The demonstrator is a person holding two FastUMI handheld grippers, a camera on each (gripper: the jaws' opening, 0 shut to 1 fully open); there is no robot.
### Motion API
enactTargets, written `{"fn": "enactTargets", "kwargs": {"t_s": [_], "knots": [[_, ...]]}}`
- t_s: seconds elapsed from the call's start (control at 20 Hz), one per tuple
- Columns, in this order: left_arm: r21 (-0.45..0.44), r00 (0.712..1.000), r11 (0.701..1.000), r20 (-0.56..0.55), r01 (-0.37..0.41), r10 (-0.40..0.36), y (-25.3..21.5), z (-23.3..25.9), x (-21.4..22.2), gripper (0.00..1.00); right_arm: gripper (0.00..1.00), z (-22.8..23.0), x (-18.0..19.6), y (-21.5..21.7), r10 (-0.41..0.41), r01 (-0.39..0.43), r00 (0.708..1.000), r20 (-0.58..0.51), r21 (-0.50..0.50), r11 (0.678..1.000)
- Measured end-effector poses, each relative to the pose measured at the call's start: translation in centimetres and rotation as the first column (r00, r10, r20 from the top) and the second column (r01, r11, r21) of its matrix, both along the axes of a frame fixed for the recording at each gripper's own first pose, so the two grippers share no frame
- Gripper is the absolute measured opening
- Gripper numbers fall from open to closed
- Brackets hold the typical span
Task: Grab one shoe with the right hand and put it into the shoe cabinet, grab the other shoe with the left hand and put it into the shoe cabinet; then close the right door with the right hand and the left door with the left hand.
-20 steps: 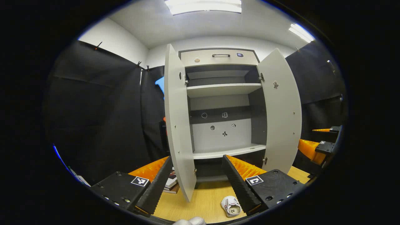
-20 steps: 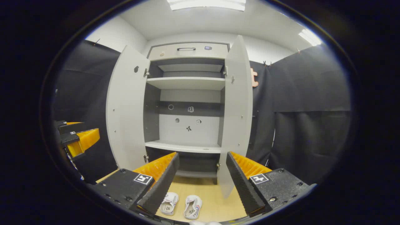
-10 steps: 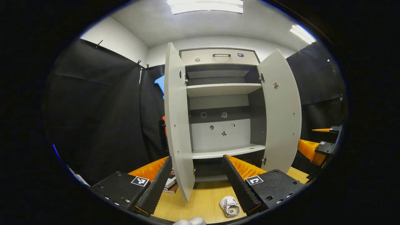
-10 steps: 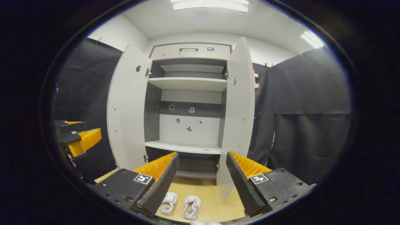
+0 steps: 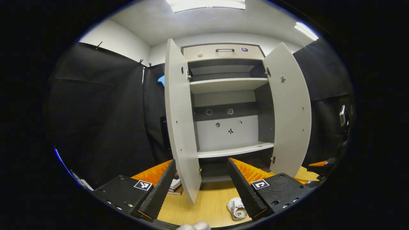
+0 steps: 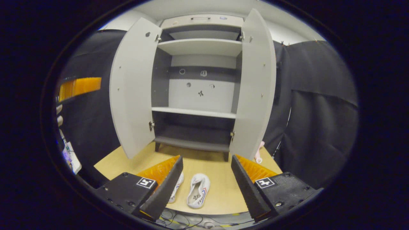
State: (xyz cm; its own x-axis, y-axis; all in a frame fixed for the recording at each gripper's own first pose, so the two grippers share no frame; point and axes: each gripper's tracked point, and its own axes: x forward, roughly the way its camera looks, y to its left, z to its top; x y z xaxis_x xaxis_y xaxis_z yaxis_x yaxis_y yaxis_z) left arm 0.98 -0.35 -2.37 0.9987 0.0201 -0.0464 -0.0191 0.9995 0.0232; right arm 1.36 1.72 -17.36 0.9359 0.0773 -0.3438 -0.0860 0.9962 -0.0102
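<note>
Right gripper (image 6: pixel 204 179) poised over the shoes — both grippers spread wide, holding nothing.

The nearer shoe (image 6: pixel 198 190) lay on the floor just ahead, between its fingers, long axis running toward the open shoe cabinet (image 6: pixel 198 110) — the left gripper (image 5: pixel 198 182) sat farther off.

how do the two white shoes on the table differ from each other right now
In the right gripper view, the right-hand shoe lies in full view between the right gripper's open jaws. The left-hand shoe is mostly hidden behind that gripper's left finger, showing just a strip. The right-hand shoe shows coloured side stripes; the other's side cannot be told. Both are white, on the wooden table, in front of the open cabinet.
</note>
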Motion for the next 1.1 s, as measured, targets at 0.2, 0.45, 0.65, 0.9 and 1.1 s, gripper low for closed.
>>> {"fn": "enactTargets", "kwargs": {"t_s": [0.2,0.45,0.65,0.9,1.1], "knots": [[0.009,1.0,1.0,-0.025,-0.004,0.005,0.0,-1.2,-0.1,1.0,0.98,-10.2,-0.2,2.3,0.045,-0.041,0.983,-0.178,0.026,0.999],[0.047,0.996,0.998,-0.068,-0.046,0.049,1.2,-2.5,-0.3,0.96,0.98,-19.0,0.7,5.2,0.083,-0.049,0.936,-0.341,0.108,0.993],[0.055,0.992,0.996,-0.095,-0.075,0.08,2.1,-3.2,-0.2,0.96,0.95,-23.3,3.7,5.5,0.056,-0.005,0.908,-0.415,0.123,0.992],[0.072,0.988,0.992,-0.104,-0.104,0.112,2.7,-3.5,0.3,1.0,0.91,-24.8,7.7,6.1,0.055,0.005,0.905,-0.421,0.141,0.99],[0.067,0.985,0.992,-0.129,-0.11,0.118,2.6,-4.1,1.5,0.96,0.85,-26.7,11.1,5.5,0.01,0.037,0.902,-0.431,0.101,0.994]]}}
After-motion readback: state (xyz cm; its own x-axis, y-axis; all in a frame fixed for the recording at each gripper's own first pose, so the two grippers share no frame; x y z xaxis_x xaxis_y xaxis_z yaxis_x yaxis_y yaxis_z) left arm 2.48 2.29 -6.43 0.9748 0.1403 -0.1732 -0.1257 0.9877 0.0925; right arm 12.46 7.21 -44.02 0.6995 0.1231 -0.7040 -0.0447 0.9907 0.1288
